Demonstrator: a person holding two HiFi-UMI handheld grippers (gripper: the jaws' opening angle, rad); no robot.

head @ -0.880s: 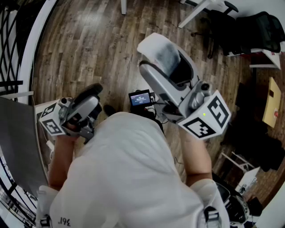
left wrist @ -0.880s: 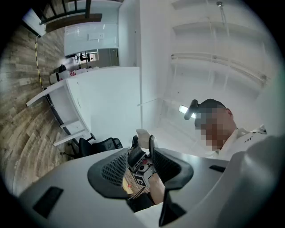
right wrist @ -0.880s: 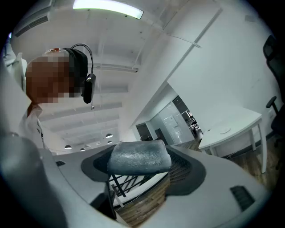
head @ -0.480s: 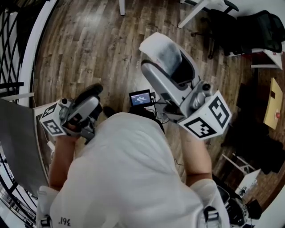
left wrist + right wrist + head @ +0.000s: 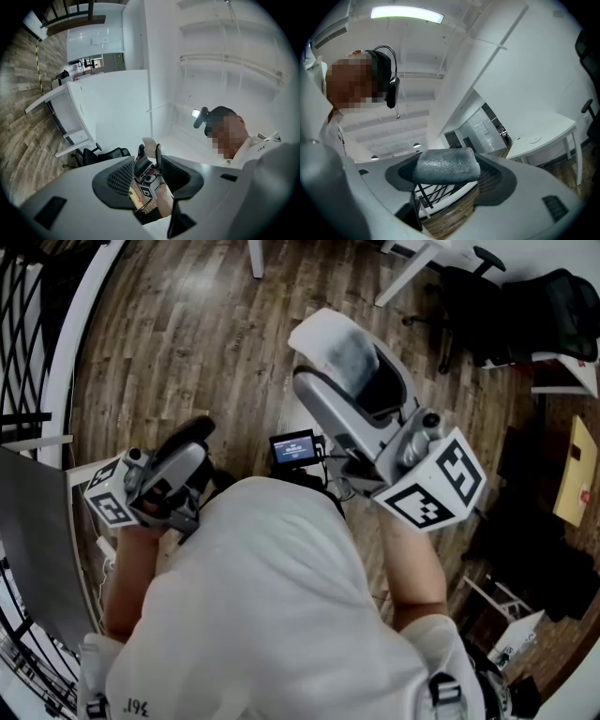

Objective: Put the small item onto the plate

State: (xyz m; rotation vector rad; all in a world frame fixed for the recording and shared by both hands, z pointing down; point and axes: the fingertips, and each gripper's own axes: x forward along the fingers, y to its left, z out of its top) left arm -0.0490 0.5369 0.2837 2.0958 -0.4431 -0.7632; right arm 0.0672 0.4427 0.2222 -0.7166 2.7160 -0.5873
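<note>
My right tongs (image 5: 345,352) were clamped on the small item (image 5: 446,165), a grey wrapped block that spanned both pads, held up over the wooden floor (image 5: 178,324). My left tongs (image 5: 194,434) stood apart with nothing between them, lower than the right tongs.

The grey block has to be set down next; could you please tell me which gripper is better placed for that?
Right. The right gripper holds the grey block between its jaws, so it seems ready to set it down. The left gripper is open, with nothing between its jaws.
</note>
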